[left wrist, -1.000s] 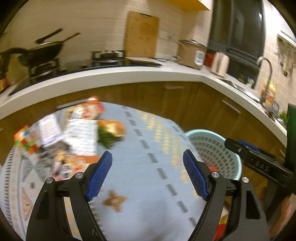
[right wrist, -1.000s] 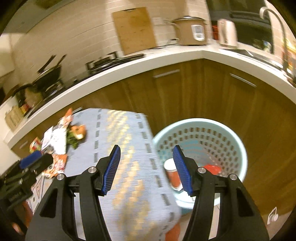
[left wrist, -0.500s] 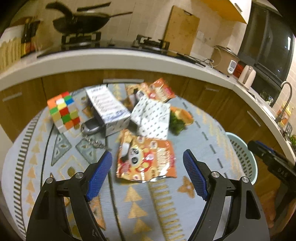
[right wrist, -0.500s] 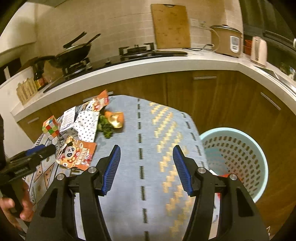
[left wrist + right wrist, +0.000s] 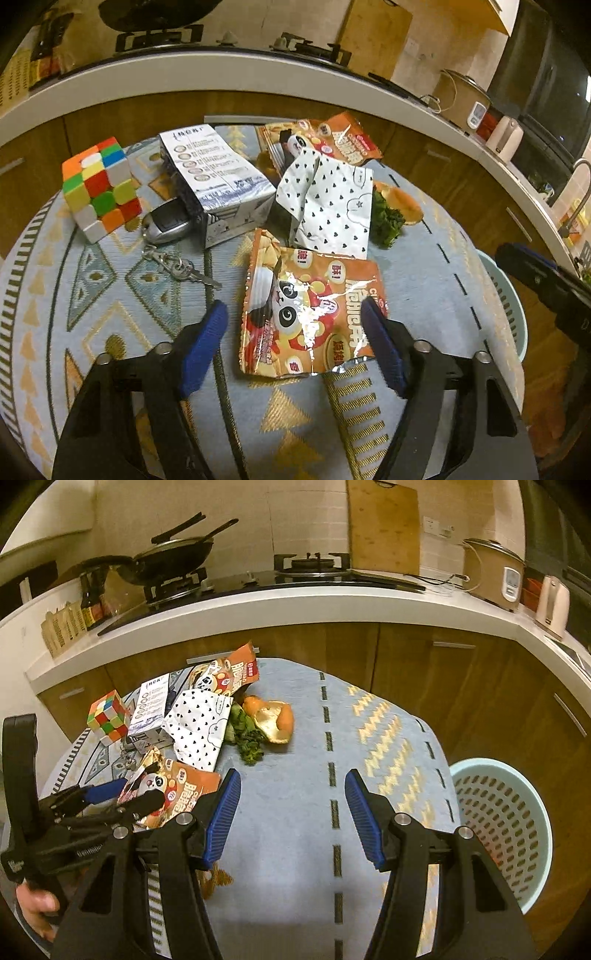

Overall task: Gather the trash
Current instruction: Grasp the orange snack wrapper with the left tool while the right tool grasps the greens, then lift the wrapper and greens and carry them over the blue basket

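The left tongs (image 5: 293,343) are wide open, with the blue tips on each side of the orange panda snack bag (image 5: 310,306) that lies flat on the desk (image 5: 110,332). The right tongs (image 5: 291,814) are wide open too and hold nothing. A white dotted wrapper (image 5: 332,206) lies at 12 o'clock from the bag. The blue trash basket (image 5: 506,830) stands at 3 o'clock from the right tongs, beside the desk.
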A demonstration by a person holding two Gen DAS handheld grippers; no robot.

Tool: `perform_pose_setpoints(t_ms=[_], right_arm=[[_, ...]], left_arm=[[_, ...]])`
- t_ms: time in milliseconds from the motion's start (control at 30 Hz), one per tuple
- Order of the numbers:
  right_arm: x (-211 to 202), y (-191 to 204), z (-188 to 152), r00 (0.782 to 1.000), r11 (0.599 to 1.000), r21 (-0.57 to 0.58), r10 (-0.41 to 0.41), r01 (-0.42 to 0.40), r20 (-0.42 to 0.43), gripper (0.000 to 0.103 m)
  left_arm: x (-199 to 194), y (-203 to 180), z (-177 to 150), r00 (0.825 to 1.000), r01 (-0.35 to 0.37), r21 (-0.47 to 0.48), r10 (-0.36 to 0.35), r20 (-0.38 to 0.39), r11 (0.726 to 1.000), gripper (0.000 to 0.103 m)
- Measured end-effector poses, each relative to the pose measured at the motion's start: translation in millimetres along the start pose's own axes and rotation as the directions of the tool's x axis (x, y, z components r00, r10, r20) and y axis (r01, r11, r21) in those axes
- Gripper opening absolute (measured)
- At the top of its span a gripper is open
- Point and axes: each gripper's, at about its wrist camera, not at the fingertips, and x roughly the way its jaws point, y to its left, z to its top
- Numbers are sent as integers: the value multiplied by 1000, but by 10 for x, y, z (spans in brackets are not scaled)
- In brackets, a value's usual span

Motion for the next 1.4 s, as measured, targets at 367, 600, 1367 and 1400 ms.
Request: perform_pose_setpoints(t_ms=[367,600,1367,1400], right_arm=[[652,142,95,989,997,38,77,-73,-124,37],[1040,146,162,967,987,77,155,-142,-203,37],[577,52,157,988,989,66,136,-131,-75,9],[514,8,141,988,988,73,139,-134,-67,9]], left_arm=[[89,-144,-61,997,-75,70,74,13,995,8],[-65,73,-55,996,-4,-32,7,92,999,7],[-206,6,-87,989,36,-18,-33,145,999,7],[-223,-13,-84,988,44,-15,-41,148,999,7]])
